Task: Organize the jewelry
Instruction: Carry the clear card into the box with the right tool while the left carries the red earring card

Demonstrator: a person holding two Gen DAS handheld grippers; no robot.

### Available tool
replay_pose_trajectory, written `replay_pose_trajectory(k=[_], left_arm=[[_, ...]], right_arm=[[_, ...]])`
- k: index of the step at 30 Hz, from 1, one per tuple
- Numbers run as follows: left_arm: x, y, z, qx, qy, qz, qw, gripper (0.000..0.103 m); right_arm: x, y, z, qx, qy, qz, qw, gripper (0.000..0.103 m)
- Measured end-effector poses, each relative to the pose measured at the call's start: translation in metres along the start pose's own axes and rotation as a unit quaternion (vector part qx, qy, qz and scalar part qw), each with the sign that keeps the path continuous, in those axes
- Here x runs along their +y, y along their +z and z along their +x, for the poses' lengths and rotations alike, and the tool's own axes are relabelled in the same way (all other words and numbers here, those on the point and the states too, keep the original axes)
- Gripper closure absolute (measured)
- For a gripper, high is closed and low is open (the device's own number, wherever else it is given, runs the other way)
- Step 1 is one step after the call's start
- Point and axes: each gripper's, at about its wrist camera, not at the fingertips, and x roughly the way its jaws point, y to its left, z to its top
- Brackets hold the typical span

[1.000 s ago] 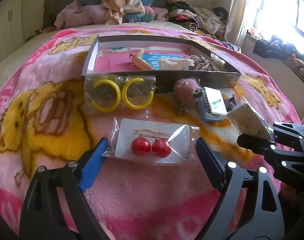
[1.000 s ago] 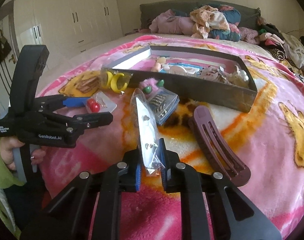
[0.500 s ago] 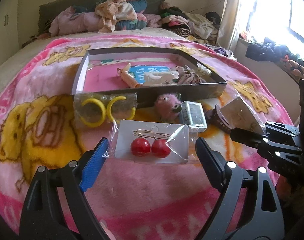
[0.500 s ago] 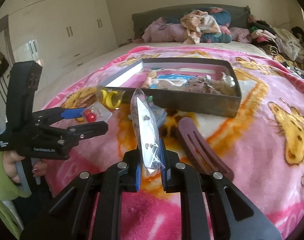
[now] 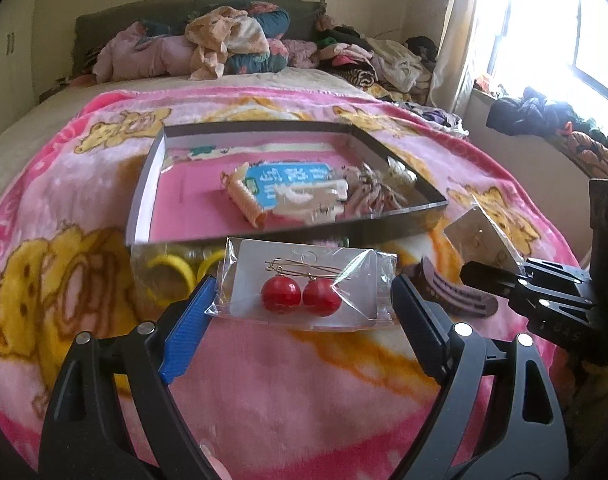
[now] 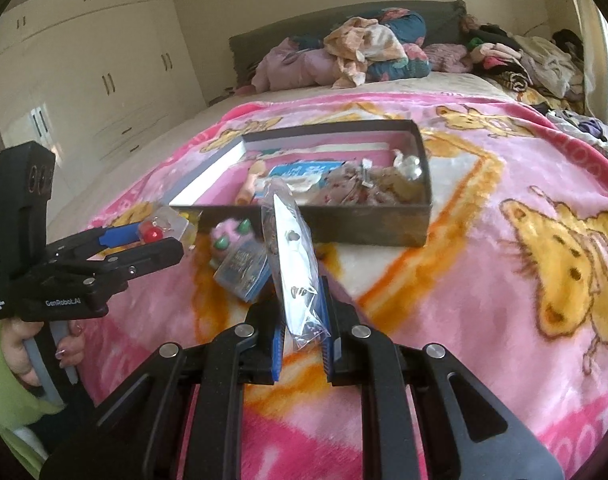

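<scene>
Your left gripper (image 6: 144, 242) carries the one label you can read, "GenRobot.AI", in white on its black body. The blue card (image 5: 292, 178) inside the dark box (image 5: 144, 196) bears white characters, too blurred to read.

Your left gripper (image 5: 304, 304) stands wide, its two pads pressed on either edge of a clear packet of red ball earrings (image 5: 304, 286): two red balls on gold hooks, mounted on one white card, held up in front of the box's near wall. Your right gripper (image 6: 304, 328) is clamped tight on a second clear packet (image 6: 294, 264), seen edge-on, with a white card and small silver pieces whose number cannot be told; it hangs just before the box's near wall.

Against that near wall, on the pink blanket (image 6: 503, 300), lie one packet with two yellow hoops (image 5: 176, 274), one pink fluffy piece with two green beads (image 6: 232, 238), one small blue-edged case (image 6: 244, 276), and one dark purple hair clip (image 5: 455, 296) toward the box's right corner. Inside the box, beside the blue card, are a peach comb (image 5: 244, 200), a white clip (image 5: 315, 196) and a tangle of small pieces (image 6: 367, 188) at the right end.
</scene>
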Motion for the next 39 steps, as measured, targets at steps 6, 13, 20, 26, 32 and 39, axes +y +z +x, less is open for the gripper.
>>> replay_pose_trajectory(k=[6,13,20,26,32,39], left_arm=[[0.003,0.016,0.007,-0.011,0.002,-0.004,0.9999,0.025],[0.016,0.034,0.015,-0.017,0.01,-0.017,0.9997,0.025],[0.029,0.044,0.027,-0.014,0.015,-0.029,0.9994,0.025],[0.038,0.052,0.037,-0.014,0.021,-0.028,0.9993,0.025],[0.047,0.059,0.047,-0.011,0.029,-0.032,0.999,0.025],[0.052,0.061,0.054,-0.009,0.038,-0.028,0.9989,0.025]], right_arm=[[-0.012,0.016,0.008,-0.002,-0.015,0.015,1.0,0.089],[-0.022,0.029,0.022,0.004,-0.025,0.028,0.999,0.089],[-0.029,0.041,0.034,0.011,-0.033,0.032,0.999,0.089],[-0.033,0.052,0.044,0.011,-0.035,0.031,0.999,0.089],[-0.035,0.066,0.055,0.013,-0.047,0.027,0.998,0.089],[-0.031,0.085,0.075,0.021,-0.054,0.011,0.998,0.089]])
